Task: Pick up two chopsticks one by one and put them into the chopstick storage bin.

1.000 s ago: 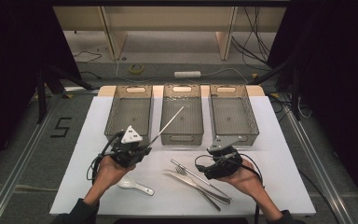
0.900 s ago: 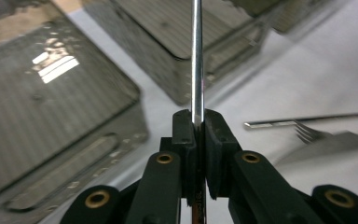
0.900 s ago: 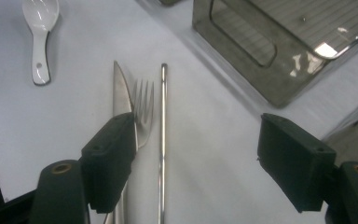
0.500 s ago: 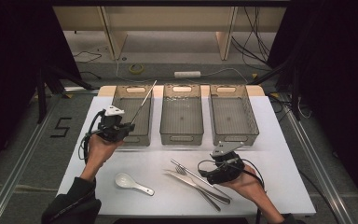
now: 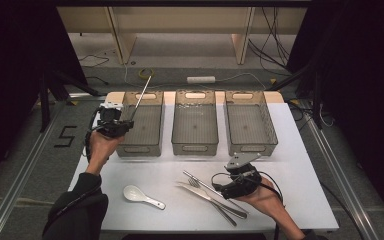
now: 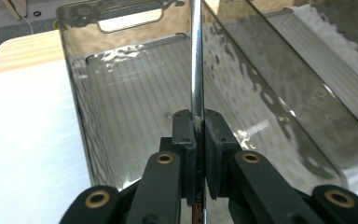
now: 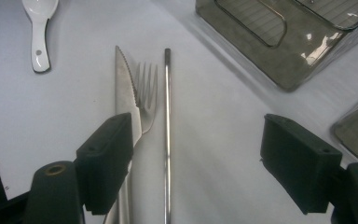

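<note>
Evidently sorting cutlery, the left gripper (image 5: pixel 121 123) clenches a metal chopstick (image 5: pixel 142 95) at its lower end so it slants over the leftmost bin (image 5: pixel 141 148), while the right gripper (image 5: pixel 224 188) waits with jaws released above the second chopstick (image 7: pixel 167 135), right of that bin
</note>
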{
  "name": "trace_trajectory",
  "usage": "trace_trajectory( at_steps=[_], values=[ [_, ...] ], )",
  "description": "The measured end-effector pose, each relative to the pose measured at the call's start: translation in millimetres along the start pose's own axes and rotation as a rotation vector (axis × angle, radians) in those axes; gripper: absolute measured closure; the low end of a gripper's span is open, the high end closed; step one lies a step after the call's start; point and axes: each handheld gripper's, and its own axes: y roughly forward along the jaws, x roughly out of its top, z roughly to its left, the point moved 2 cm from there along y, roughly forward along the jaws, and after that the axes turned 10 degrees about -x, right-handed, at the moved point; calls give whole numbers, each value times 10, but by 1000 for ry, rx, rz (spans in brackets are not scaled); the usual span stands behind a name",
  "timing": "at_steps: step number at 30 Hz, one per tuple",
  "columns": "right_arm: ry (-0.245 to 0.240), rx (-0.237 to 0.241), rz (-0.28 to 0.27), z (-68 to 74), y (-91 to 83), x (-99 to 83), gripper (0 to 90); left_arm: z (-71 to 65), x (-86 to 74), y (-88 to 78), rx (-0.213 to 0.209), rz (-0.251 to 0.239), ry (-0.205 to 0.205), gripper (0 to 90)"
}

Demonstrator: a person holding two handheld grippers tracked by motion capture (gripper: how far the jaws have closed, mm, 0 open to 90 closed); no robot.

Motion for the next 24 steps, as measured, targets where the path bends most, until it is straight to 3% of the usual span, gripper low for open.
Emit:
trace_trajectory(
  at_steps=[5, 14, 18, 24],
  values=[
    [5, 6, -1, -1, -4, -1, 259, 53, 13, 46, 25, 25, -4, 836],
    [6, 11, 2, 4, -22, -10, 257, 171, -59, 145, 44, 46, -52, 835],
    [4, 13, 3, 3, -19, -14, 257, 231, -78, 165, 43, 48, -93, 833],
    [8, 19, 4, 3, -18, -14, 261, 281, -120, 225, 56, 83, -122, 831]
  ],
)
